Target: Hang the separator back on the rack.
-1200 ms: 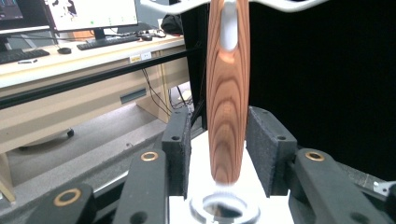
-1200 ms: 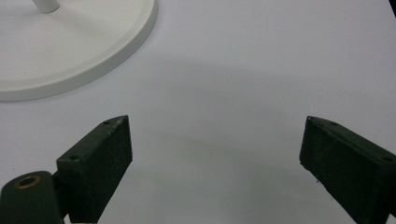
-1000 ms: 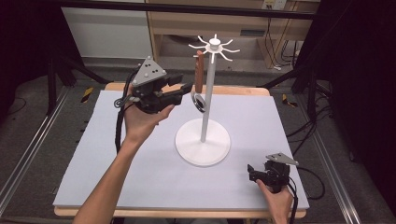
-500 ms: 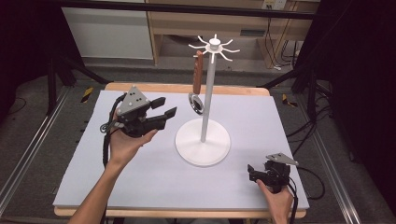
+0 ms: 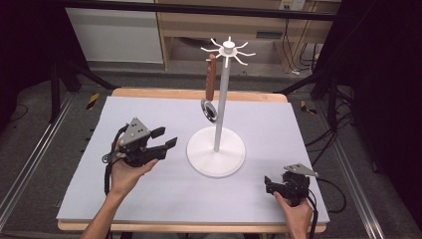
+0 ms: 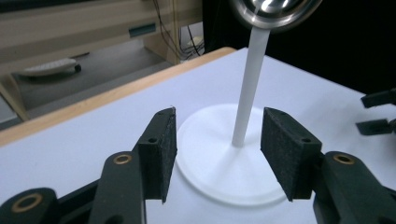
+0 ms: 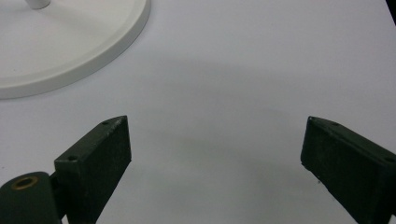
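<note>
The left gripper [image 5: 161, 140] is low over the counter [image 5: 99, 199] now, on the left side, with its jaws spread and nothing between them. A second ago it was up high by the hanging spoon, and now it has come back down and away toward the near left. In the left gripper view its two black pads [image 6: 164, 144] stand apart, and past them you can see the white pole and round base of the stand [image 6: 219, 158], with the shiny bowl of the spoon [image 6: 273, 11] just at the top. The spoon [image 5: 211, 94] hangs by its brown handle from a hook at the top of the stand [image 5: 216, 154], in the middle of the counter, with its bowl down beside the pole. It hangs there by itself, so I think the hanging job is done and the hand is just pulling back. The right gripper [image 5: 271, 184] sits at the near right of the counter, where it was before. Its jaws are spread wide too, with only bare counter between them, and the edge of the stand's base [image 7: 70, 51] is off to the far left.
</note>
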Tool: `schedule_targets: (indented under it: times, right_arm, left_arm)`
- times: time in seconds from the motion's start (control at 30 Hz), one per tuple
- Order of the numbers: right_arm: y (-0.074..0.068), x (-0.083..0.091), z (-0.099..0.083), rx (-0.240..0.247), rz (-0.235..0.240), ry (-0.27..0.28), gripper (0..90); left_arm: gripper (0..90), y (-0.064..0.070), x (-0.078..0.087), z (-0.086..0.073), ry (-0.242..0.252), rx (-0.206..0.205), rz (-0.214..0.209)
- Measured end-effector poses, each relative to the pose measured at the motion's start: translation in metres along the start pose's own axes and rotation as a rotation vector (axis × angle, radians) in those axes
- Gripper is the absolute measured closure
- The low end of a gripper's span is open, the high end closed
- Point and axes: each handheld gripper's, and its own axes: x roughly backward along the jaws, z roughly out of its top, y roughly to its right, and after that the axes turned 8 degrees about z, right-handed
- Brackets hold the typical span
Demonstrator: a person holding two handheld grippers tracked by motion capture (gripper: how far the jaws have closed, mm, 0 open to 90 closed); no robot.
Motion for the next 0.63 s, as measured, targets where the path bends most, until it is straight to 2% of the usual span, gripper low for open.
schedule_targets:
  times: [0.07,0.1,0.13,0.17,0.2,0.27,0.3,0.33,0.4,0.43,0.47,0.5,0.57,0.6,0.63]
  right_arm:
    - [0.001,0.000,0.000,-0.001,0.001,-0.001,8.9]
    - [0.002,-0.001,-0.001,-0.006,-0.003,-0.004,8.5]
    - [0.002,-0.001,-0.001,-0.006,-0.003,-0.004,8.5]
    - [0.002,-0.002,-0.001,-0.015,-0.004,-0.013,8.4]
    - [0.002,-0.002,-0.001,-0.015,-0.004,-0.013,8.4]
    - [0.003,-0.002,-0.002,-0.014,-0.009,-0.020,8.5]
    - [0.004,-0.002,-0.002,-0.022,-0.013,-0.020,8.4]
    - [0.005,-0.002,-0.003,-0.026,-0.015,-0.021,8.4]
    - [0.006,-0.002,-0.003,-0.029,-0.016,-0.022,8.4]
    - [0.008,-0.003,-0.003,-0.029,-0.018,-0.026,8.4]
    - [0.008,-0.003,-0.003,-0.029,-0.018,-0.026,8.4]
    - [0.008,-0.003,-0.004,-0.042,-0.019,-0.034,8.4]
    - [0.010,-0.004,-0.004,-0.034,-0.022,-0.039,8.4]
    - [0.011,-0.004,-0.004,-0.035,-0.025,-0.042,8.4]
    - [0.011,-0.004,-0.004,-0.043,-0.026,-0.044,8.4]
  left_arm:
    - [44.0,-0.004,-0.001,-0.012,-0.019,0.017,0.001]
    - [43.5,-0.007,-0.002,-0.024,-0.040,0.024,0.011]
    - [43.4,-0.007,-0.002,-0.024,-0.040,0.024,0.011]
    - [43.4,-0.012,-0.002,-0.036,-0.065,0.030,0.030]
    - [43.4,-0.012,-0.002,-0.036,-0.065,0.030,0.030]
    - [42.4,-0.020,0.000,-0.051,-0.090,0.050,0.061]
    - [41.7,-0.020,0.000,-0.051,-0.090,0.050,0.061]
    - [41.2,-0.025,0.002,-0.061,-0.111,0.055,0.079]
    - [40.3,-0.027,0.004,-0.066,-0.119,0.055,0.091]
    - [39.6,-0.033,0.006,-0.076,-0.136,0.069,0.110]
    - [38.9,-0.033,0.006,-0.076,-0.136,0.069,0.110]
    - [38.2,-0.035,0.007,-0.081,-0.146,0.075,0.119]
    - [36.9,-0.039,0.010,-0.090,-0.163,0.075,0.136]
    - [36.8,-0.044,0.014,-0.102,-0.179,0.087,0.152]
    - [36.5,-0.044,0.014,-0.102,-0.179,0.087,0.152]
